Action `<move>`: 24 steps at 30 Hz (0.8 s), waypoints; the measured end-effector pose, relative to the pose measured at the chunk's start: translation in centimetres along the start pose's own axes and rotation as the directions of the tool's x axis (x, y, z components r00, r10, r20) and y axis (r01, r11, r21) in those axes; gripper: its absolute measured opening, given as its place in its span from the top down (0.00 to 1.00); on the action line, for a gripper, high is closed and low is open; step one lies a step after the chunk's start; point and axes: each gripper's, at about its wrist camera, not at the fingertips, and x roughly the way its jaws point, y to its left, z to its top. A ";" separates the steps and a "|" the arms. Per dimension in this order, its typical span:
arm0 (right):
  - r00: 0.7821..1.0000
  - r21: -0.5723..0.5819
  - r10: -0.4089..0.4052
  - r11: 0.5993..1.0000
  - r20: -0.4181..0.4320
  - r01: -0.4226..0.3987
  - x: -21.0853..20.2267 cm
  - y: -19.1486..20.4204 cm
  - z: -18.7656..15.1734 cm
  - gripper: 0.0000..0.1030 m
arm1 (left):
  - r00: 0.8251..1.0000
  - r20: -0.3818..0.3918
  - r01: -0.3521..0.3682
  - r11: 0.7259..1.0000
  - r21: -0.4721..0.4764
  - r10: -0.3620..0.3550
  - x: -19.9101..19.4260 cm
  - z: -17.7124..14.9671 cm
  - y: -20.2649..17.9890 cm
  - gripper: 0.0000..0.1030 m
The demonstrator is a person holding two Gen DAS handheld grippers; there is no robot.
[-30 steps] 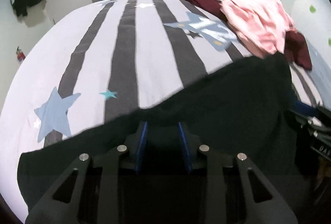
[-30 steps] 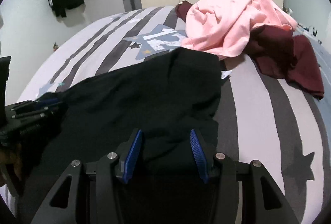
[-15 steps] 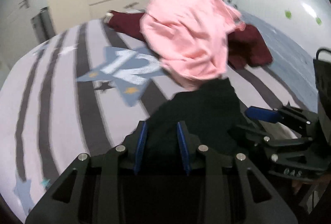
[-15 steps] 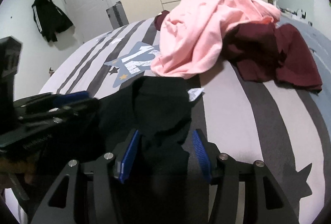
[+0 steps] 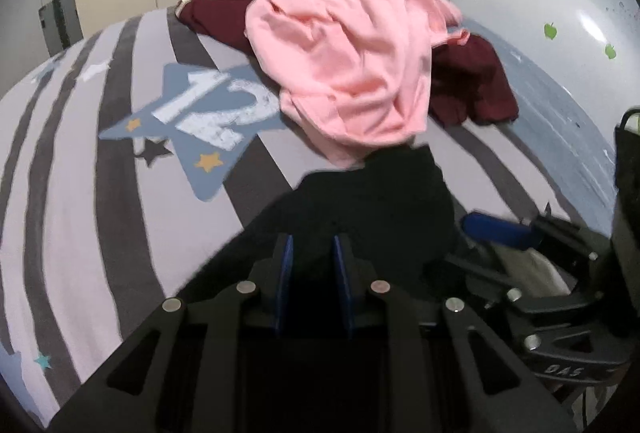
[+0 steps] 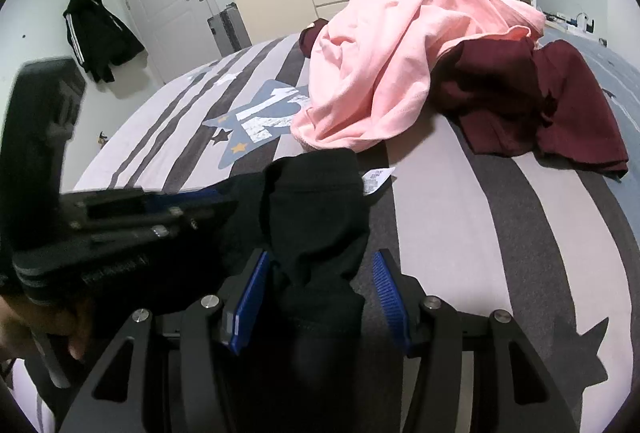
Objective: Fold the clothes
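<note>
Black fabric, a bunched garment (image 6: 316,217), fills the lower middle of both wrist views and lies on the striped bedspread (image 6: 500,233). In the right wrist view a gathered neck of that cloth runs down the centre between the 2 blue pads of the right gripper (image 6: 322,293); the jaws stand about half apart, with a gap of bedspread showing between the cloth and the pad on the frame's right, while on the left pad contact cannot be told, so a grip is not shown. A white label (image 6: 376,179) sticks out from the garment's upper right edge. At the left of that frame the left gripper (image 6: 132,221) reaches in sideways, blurred, against the same dark cloth, with part of a hand (image 6: 48,329) under it at lower left. In the left wrist view the left gripper (image 5: 314,273) has its 2 blue pads close together, the jaws having just been closing, and black cloth sits between them; whether they pinch it firmly cannot be told against the dark. The right gripper (image 5: 500,233) shows at that frame's lower right, touching the garment's right edge. Beyond, in the upper middle, a pink garment (image 5: 352,65) is heaped over a maroon one (image 5: 472,89), beside a blue star printed with 12 (image 5: 208,109).
</note>
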 end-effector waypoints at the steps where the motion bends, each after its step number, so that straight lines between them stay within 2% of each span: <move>1: 1.000 -0.003 -0.002 1.000 0.004 0.002 0.0 -0.1 0.1 0.52 | 1.000 -0.001 -0.002 1.000 -0.005 0.002 0.2 -0.1 0.0 0.82; 4: 1.000 0.005 -0.008 1.000 0.007 0.008 -0.1 -0.9 0.4 0.52 | 0.999 0.010 -0.045 0.999 0.004 0.045 0.4 -0.2 -0.1 0.81; 6: 1.000 0.008 -0.004 1.000 0.001 0.004 -0.2 -1.4 0.5 0.52 | 0.997 0.020 -0.071 0.997 -0.010 0.071 0.4 0.0 -0.1 0.77; 14: 0.999 -0.043 0.027 0.999 -0.029 -0.029 -0.7 -1.9 -0.3 0.52 | 0.996 0.027 -0.079 0.997 -0.014 0.080 0.6 -0.3 0.1 0.72; 15: 0.999 -0.039 0.025 0.999 -0.032 -0.026 -0.7 -2.0 -0.5 0.52 | 0.996 0.028 -0.082 0.997 -0.006 0.082 0.7 -0.3 0.0 0.73; 17: 0.999 -0.031 0.021 0.999 -0.036 -0.022 -0.6 -2.2 -0.8 0.52 | 0.997 0.030 -0.070 0.997 0.012 0.070 0.7 -0.2 -0.3 0.90; 20: 0.999 -0.023 0.015 1.000 -0.032 -0.016 -0.5 -2.0 -0.7 0.52 | 0.996 0.046 -0.083 0.997 -0.002 0.083 0.2 0.1 -0.2 0.95; 24: 0.999 -0.024 0.001 1.000 -0.032 -0.002 -0.6 -2.0 -0.9 0.52 | 0.989 0.092 -0.105 0.991 -0.087 0.113 -1.1 1.1 1.7 0.96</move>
